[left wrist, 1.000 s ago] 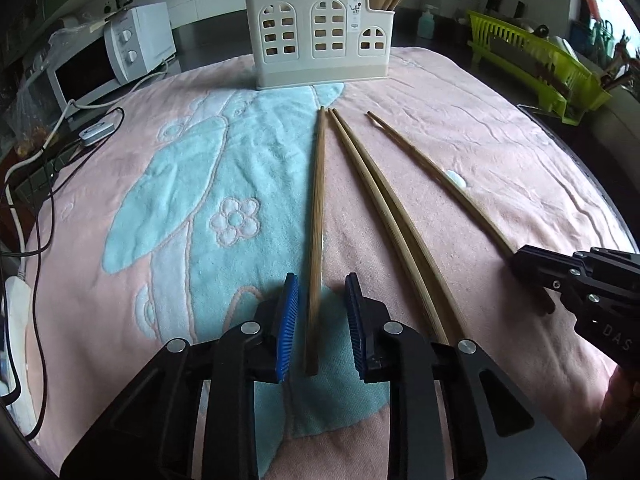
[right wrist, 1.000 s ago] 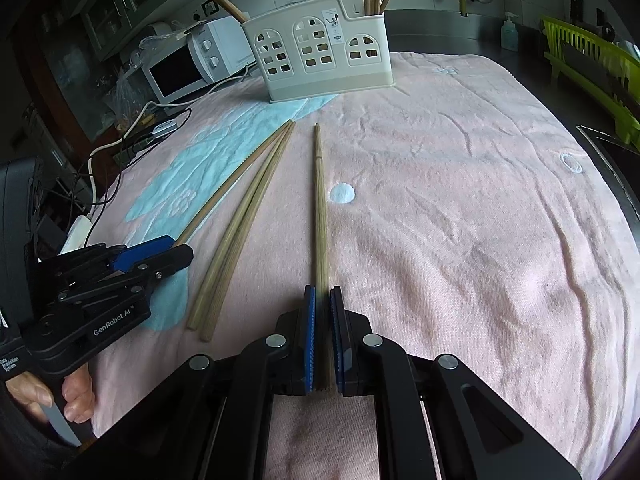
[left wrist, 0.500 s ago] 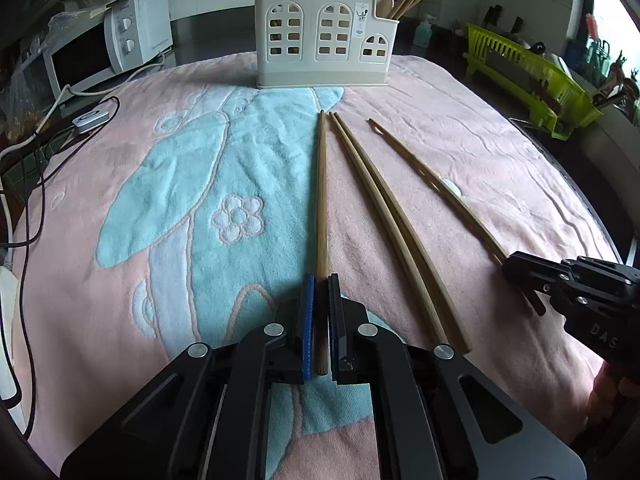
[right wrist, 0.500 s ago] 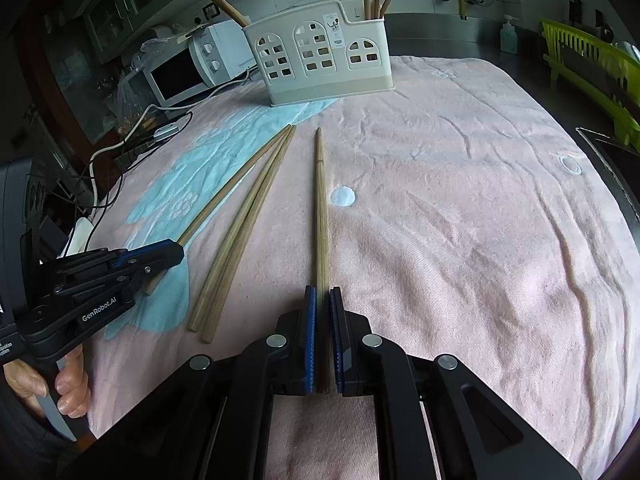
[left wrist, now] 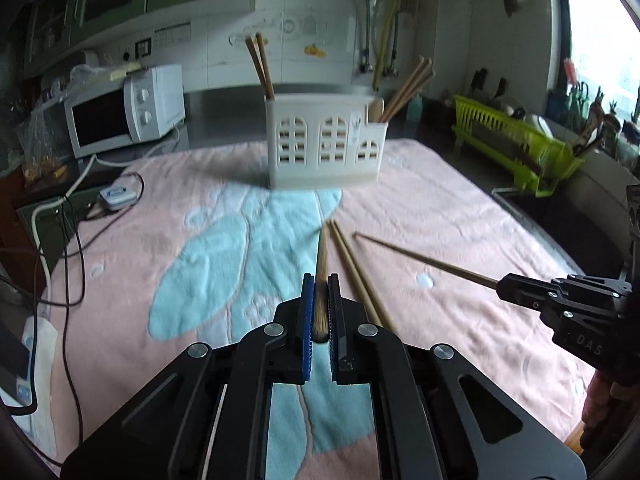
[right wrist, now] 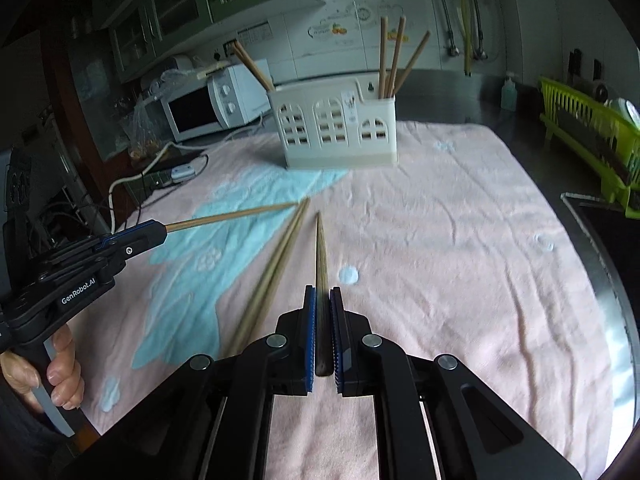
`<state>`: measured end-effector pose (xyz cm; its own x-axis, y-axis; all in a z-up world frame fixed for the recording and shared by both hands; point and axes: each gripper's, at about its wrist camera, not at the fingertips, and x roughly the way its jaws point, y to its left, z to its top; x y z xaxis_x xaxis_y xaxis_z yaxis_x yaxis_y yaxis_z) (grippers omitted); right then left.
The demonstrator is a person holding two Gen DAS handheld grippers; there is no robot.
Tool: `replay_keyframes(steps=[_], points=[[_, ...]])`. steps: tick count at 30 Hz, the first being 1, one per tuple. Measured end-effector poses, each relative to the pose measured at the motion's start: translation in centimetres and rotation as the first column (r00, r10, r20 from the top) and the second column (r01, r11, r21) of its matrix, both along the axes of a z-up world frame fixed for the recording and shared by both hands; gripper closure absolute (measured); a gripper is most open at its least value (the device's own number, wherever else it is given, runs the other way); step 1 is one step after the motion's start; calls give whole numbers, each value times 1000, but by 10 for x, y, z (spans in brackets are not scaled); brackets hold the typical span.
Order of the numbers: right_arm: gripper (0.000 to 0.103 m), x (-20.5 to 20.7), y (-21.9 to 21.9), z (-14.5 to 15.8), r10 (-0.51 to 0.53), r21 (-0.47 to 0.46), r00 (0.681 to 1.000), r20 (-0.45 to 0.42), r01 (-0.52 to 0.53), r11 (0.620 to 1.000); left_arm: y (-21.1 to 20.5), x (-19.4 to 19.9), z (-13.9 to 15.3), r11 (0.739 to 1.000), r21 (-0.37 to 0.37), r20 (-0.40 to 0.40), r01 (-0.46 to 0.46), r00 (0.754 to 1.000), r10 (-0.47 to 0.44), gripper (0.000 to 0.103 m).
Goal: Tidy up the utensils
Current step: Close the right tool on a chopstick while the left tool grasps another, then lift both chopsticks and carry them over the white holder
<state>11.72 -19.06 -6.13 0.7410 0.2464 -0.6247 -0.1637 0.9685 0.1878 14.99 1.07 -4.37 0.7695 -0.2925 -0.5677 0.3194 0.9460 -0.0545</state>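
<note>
Four chopsticks in play: we count two held, one per gripper, and a pair lying on the towel.
Left gripper [left wrist: 321, 304]: clamped tight on the thick end of one chopstick [left wrist: 322, 254]; the stick points forward along the fingers toward the holder, its far tip near the pair.
Right gripper [right wrist: 323, 328]: likewise closed on its own chopstick [right wrist: 320, 248], dark in shadow between the blue pads, tip aimed ahead.
Loose pair [right wrist: 276, 264]: lies side by side between the two held sticks, flat on the towel.
Holder [left wrist: 325, 145]: white plastic caddy with arched window cut-outs, upright at the far end of the pink-and-blue towel [left wrist: 440, 216]; wooden sticks already stand in its left and right ends.
Counter: covered by the towel; microwave [left wrist: 120, 110] to the left, green dish rack [left wrist: 516, 148] to the right.
Step in hand: we judge both sticks picked up and clear of the towel, carry not yet made.
Next move calls for: bringing each tip over a holder compartment, tilting the stick toward upright, then opening.
Look of the sticks: long, slim, tapered light-brown wood, thicker at the gripped end.
Risk: we expect a thin stick may pivot in the pads.
</note>
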Motion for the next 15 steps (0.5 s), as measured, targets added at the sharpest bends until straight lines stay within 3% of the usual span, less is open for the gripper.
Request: replay_keyframes(steps=[9,15], points=[[96,16,5,32,26,-38,995,97,-22,999,-1,17,17,1000,-19,30,5,1000,-5,98],[96,24,5,45,36,-42,990,137,-31,999,8,30,37,995,-98,44,3,999,1,98]])
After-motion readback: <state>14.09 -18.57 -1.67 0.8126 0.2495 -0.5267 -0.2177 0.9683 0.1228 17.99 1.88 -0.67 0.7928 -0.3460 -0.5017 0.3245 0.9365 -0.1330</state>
